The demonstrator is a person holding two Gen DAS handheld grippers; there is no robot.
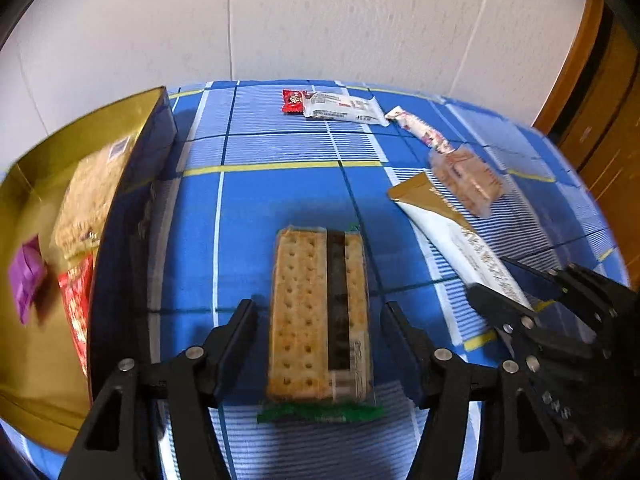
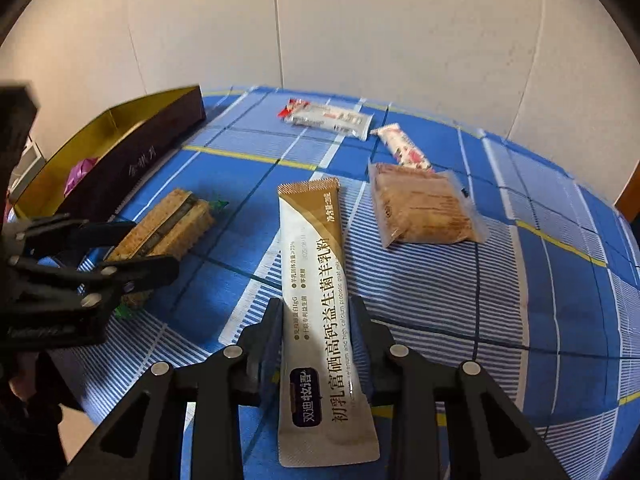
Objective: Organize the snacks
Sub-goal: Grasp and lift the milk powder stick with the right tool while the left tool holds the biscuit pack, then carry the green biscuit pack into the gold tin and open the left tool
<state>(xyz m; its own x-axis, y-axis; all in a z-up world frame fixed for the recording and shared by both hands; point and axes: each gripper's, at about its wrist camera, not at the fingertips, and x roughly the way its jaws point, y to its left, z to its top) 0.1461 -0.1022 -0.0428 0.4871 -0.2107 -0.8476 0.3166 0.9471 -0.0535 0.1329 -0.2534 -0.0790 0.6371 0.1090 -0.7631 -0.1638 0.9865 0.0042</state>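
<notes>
The right gripper (image 2: 316, 312) clamps a light, slippery powder sachet (image 2: 316, 304) at mid-length; its limp ends may droop. Left of it, the left gripper (image 1: 318, 312) stands spread around the brittle cracker pack (image 1: 318, 316), best pinched gently across its long edges. The gold box (image 1: 36, 360) waits far left.

Obscured and blurred regions

Left of the fingers, box (image 1: 132, 184) contents appear motion-blurred; cracker pack (image 2: 168, 228) partly hidden behind left gripper (image 2: 124, 252).
</notes>
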